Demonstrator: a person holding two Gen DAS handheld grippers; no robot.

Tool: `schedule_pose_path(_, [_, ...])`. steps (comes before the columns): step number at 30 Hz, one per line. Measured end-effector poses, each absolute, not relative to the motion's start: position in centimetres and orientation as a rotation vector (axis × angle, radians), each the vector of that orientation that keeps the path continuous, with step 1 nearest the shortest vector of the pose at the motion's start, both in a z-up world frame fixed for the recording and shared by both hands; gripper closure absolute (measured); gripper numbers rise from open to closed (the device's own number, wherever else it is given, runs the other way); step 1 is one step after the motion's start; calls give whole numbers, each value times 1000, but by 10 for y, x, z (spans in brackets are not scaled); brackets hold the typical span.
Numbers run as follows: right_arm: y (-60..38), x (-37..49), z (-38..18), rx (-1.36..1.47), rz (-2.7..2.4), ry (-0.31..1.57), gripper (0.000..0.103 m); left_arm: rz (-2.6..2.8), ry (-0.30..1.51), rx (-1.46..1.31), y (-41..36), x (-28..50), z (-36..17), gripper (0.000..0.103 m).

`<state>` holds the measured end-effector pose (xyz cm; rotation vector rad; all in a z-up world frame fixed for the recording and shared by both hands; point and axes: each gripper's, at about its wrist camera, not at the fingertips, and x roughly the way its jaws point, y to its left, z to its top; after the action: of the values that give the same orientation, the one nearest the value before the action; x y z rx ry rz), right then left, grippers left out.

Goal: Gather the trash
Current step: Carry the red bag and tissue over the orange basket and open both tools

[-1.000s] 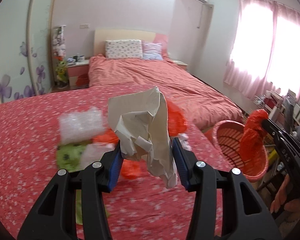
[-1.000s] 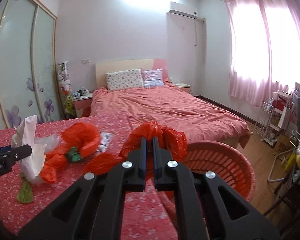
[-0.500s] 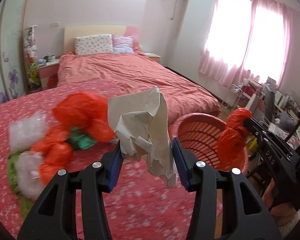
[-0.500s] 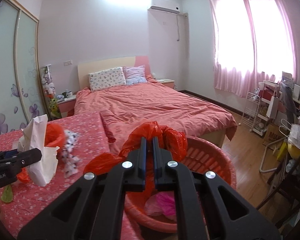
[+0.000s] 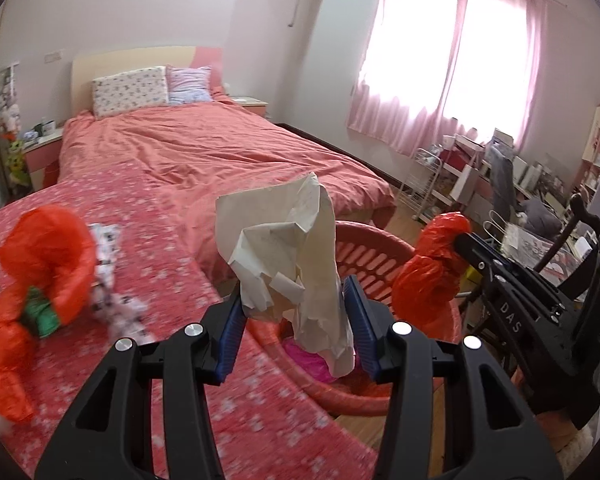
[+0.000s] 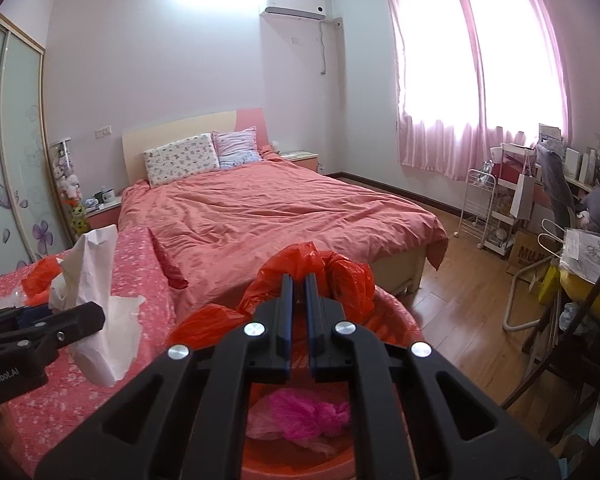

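My left gripper is shut on a crumpled beige paper bag and holds it at the rim of the red plastic basket; the bag also shows in the right wrist view. My right gripper is shut on an orange plastic bag and holds it above the basket; this bag also shows in the left wrist view. A pink wad lies in the basket. More orange bags and a patterned wrapper lie on the floral table.
The table with a red floral cloth stands left of the basket. A bed with an orange cover is behind. A white rack, a cluttered desk and a chair stand at the right on the wood floor.
Both grippers have swung right, from over the table to the basket, each still holding its trash. The pile on the table has slid to the left of the view.
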<state>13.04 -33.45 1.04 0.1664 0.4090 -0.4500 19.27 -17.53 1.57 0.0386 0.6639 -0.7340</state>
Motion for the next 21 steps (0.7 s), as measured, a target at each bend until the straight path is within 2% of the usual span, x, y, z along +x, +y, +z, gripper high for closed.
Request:
schedule_pose_path(15, [-370, 142, -8, 230, -459, 425, 96, -786, 708, 52, -216, 202, 0, 53])
schedule_pose_path(21, [-379, 146, -14, 262, -449, 423, 89, -765, 725, 55, -217, 206, -5, 43])
